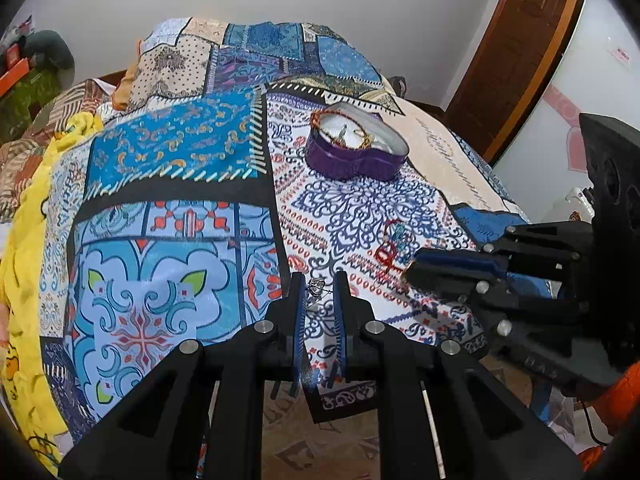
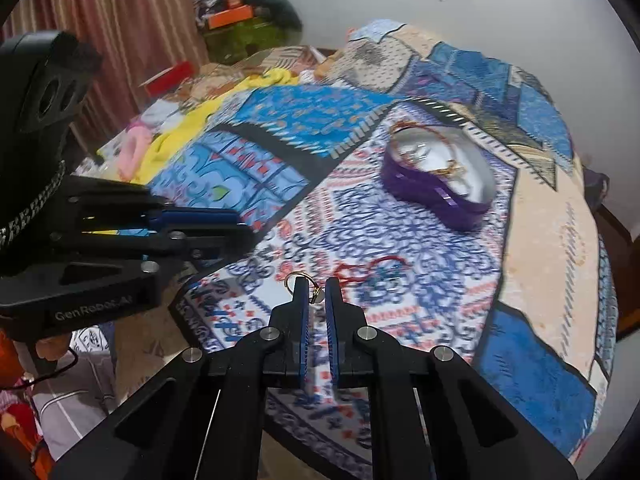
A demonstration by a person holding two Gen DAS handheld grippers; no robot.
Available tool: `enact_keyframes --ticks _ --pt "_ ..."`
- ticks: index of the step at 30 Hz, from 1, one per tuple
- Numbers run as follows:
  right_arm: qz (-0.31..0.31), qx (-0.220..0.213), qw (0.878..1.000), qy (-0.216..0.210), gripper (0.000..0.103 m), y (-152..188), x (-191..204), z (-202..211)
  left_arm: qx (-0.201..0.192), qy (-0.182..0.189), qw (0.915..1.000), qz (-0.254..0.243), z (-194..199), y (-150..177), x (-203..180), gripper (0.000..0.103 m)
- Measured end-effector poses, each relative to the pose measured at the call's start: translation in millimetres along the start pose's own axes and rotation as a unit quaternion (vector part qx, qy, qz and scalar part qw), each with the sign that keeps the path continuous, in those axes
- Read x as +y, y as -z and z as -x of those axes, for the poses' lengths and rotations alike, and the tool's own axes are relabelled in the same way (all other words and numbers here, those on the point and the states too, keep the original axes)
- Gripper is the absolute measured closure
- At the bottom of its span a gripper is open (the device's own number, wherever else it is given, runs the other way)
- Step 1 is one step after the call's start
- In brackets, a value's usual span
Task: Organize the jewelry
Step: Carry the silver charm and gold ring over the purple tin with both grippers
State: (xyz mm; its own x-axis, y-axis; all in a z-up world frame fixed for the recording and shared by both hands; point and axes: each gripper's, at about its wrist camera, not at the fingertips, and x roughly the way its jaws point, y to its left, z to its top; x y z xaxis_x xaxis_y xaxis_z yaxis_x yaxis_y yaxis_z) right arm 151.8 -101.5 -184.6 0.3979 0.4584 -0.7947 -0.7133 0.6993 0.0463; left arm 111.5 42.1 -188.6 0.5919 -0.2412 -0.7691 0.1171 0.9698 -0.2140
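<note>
A purple heart-shaped jewelry box [image 1: 356, 150] stands open on the patterned bedspread, with a beaded bracelet and gold pieces inside; it also shows in the right wrist view [image 2: 438, 178]. A red thread bracelet [image 1: 390, 248] lies on the spread between the box and the grippers, also in the right wrist view [image 2: 362, 270]. My left gripper [image 1: 319, 286] is open, its fingers either side of a small silver ring piece [image 1: 316, 286] at their tips. My right gripper [image 2: 316, 292] is partly open around a gold ring [image 2: 298, 280]; whether it grips it I cannot tell.
The bed's patchwork spread [image 1: 180, 184] fills both views. A yellow cloth [image 1: 28, 240] lies along the left edge with pillows behind. A brown door [image 1: 516, 48] stands at the far right. Curtains [image 2: 120, 20] and clutter stand beyond the bed.
</note>
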Motion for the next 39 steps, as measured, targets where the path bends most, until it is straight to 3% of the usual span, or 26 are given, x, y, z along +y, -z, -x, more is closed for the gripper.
enact_keyframes --ticks 11,22,27,31,39 --pt "-0.045 -0.050 0.997 0.046 0.096 -17 -38 27 -0.045 -0.005 0.9987 -0.023 18 -33 -14 0.091" --pt "-0.072 -0.087 0.992 0.063 0.096 -24 -63 44 -0.090 -0.009 0.9949 -0.045 27 -68 -27 0.091" --pt "-0.086 -0.052 0.994 0.042 0.095 -16 -68 32 -0.083 -0.011 0.9951 -0.051 21 -67 -29 0.091" --pt "-0.102 -0.006 0.995 0.015 0.069 -5 -69 9 -0.066 -0.012 0.9964 -0.052 11 -58 -27 0.091" --pt "-0.063 0.031 0.997 0.020 0.068 5 -54 -15 -0.047 -0.016 0.9979 -0.041 3 -46 -18 0.091"
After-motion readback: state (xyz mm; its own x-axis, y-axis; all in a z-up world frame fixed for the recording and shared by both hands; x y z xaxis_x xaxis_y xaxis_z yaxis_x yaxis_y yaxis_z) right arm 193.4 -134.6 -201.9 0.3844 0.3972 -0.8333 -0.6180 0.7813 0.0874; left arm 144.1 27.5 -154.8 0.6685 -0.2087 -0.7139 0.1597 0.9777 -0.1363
